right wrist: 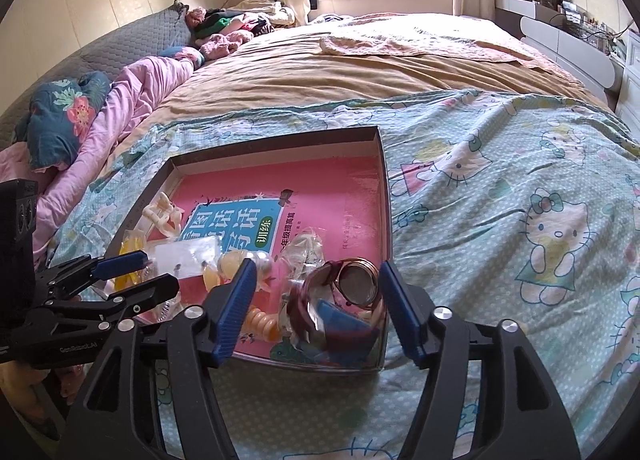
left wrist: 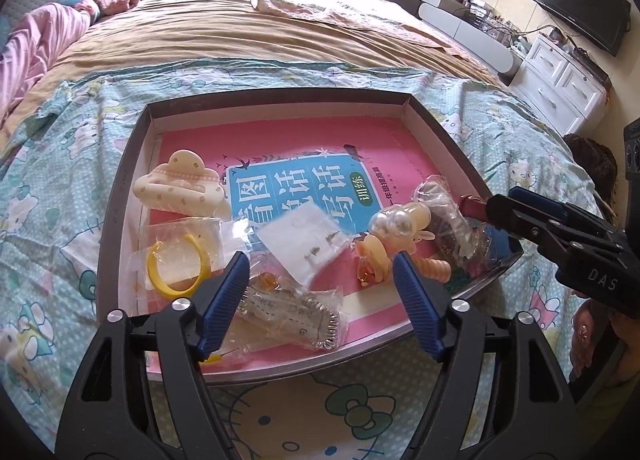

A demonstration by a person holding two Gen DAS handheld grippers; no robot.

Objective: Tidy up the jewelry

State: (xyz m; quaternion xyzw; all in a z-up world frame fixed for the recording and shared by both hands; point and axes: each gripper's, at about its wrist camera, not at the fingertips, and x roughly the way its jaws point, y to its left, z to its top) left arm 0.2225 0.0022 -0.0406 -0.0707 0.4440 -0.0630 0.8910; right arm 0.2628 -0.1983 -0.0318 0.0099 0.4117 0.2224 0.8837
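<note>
On the Hello Kitty bedspread (right wrist: 500, 196) sits a shallow dark-walled box lid (left wrist: 132, 164) lined with a pink Chinese workbook (left wrist: 296, 188), and the jewelry lies scattered across that book. The left gripper (left wrist: 320, 280) hovers over the near edge with its blue-padded jaws spread wide and nothing between them; directly below lie a bagged silver comb-style hair clip (left wrist: 296, 312) and a clear packet of small stud earrings (left wrist: 308, 240). To their left is a yellow bangle (left wrist: 176, 272) in plastic wrap, and behind it a cream cloud-shaped hair claw (left wrist: 180, 190). To the right sits a cluster of pearl and orange hair clips (left wrist: 396, 236), touching an orange spiral hair tie (left wrist: 434, 270).

The right gripper (right wrist: 316, 300) is likewise released, jaws wide, poised over the box's near right corner. Between its fingers, seen from above, lies a wristwatch (right wrist: 356, 284) with a maroon strap, partly inside crumpled clear plastic (right wrist: 304, 256) that crowds the corner along with a blue object too obscured to identify. A brown blanket (right wrist: 360, 72) covers the rest of the bed, with pink bedding (right wrist: 140, 92) at the left.
</note>
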